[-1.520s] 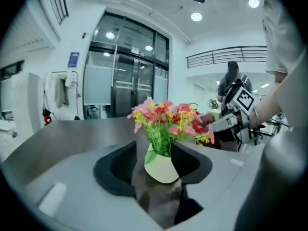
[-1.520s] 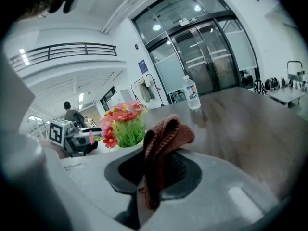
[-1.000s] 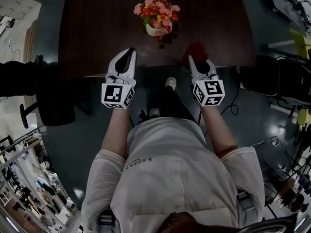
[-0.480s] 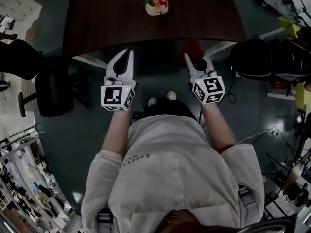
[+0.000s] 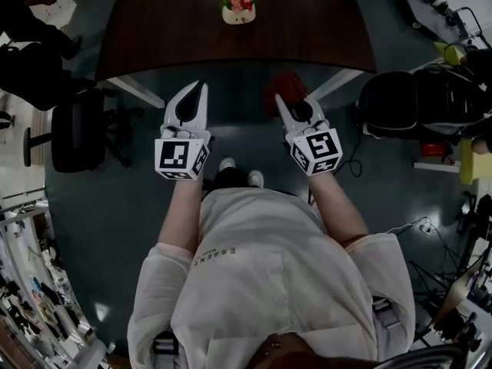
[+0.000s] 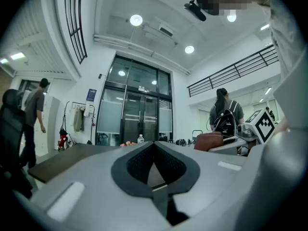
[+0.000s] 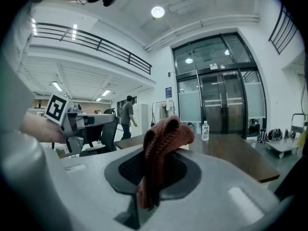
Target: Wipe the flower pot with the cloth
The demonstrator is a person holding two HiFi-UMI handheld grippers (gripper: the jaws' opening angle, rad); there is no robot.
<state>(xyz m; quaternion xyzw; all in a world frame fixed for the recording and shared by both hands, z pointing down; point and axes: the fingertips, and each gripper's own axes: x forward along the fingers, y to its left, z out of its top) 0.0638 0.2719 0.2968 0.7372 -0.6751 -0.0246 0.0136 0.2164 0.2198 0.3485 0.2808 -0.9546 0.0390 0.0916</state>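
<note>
Head view: looks steeply down past a white shirt (image 5: 269,275) printed "ESSENT" and two bare forearms. Places the flower pot (image 5: 238,14), topped with pink and red blooms, on the far part of the dark bench (image 5: 169,29), well apart from both tools, each held over the floor short of the bench edge. Shows the left tool (image 5: 202,86) pressed together with nothing in it, and the right tool (image 5: 281,101) pinching the red cloth (image 5: 289,83), bunched at its tips. Leaves the smaller print under the shirt's lettering too fine to read.

Left gripper view: confirms the pads touching, nothing between. Catches the blooms as a tiny speck far along the bench, beside a water bottle (image 6: 140,139); cannot resolve the pot beneath them.

Right gripper view: shows the cloth clamped between the pads, humped above them and drooping below, blocking the middle of the bench behind it. Leaves the bottle's label unreadable.
</note>
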